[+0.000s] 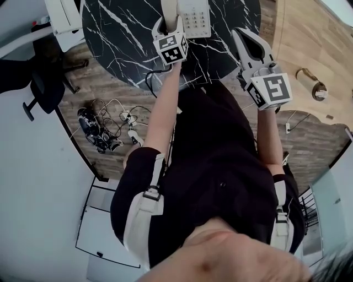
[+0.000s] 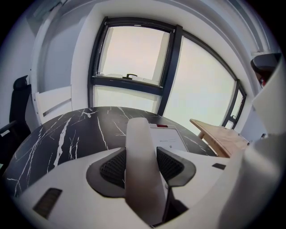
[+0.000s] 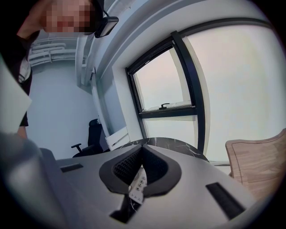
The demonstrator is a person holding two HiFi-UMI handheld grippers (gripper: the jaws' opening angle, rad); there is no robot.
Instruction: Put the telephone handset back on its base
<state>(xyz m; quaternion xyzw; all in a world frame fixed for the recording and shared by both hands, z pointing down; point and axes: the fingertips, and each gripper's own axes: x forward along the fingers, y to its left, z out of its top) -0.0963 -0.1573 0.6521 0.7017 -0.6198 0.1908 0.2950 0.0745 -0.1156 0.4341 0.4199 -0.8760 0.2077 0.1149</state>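
Note:
My left gripper [image 1: 168,23] is shut on the white telephone handset [image 1: 168,6], held over the black marble table [image 1: 121,33] just left of the white base [image 1: 196,19] with its keypad. In the left gripper view the handset [image 2: 138,147] stands between the two dark pads, and the base [image 2: 170,139] lies flat on the table beyond it. My right gripper [image 1: 245,41] hovers at the table's right edge, shut with nothing held. In the right gripper view its jaws [image 3: 143,150] meet at the tips, and the base's keypad [image 3: 138,184] shows through the gap below them.
A wooden table [image 1: 309,49] stands to the right. On the left are a black office chair [image 1: 44,82] and a white chair [image 1: 63,16]. Tangled cables [image 1: 105,129] lie on the floor by the marble table. Large windows [image 2: 134,53] are behind.

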